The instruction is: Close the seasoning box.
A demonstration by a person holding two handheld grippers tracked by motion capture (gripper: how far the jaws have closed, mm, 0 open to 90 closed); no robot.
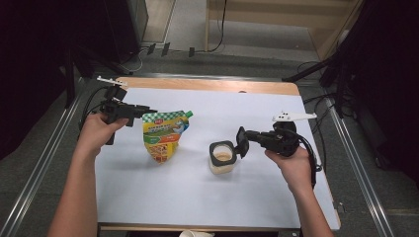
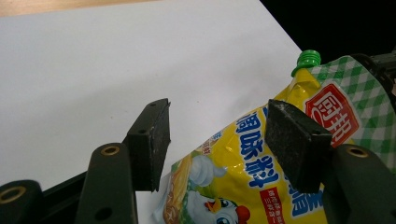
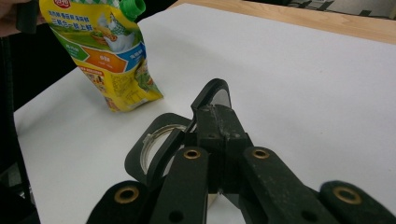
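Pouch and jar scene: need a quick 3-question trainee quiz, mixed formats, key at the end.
1. True or false: the left gripper has its jaws clamped tight on the yellow seasoning pouch.
2. Multiple choice: what colour is the pouch's screw cap? A red, B green, C white.
3. Short answer: what does the right gripper hold beside the small jar?

Key:
1. False. In the left gripper view the jaws stand apart, with the pouch beyond them.
2. B.
3. The jar's black flip lid, pinched between shut jaws; the jar stands open on the white table.
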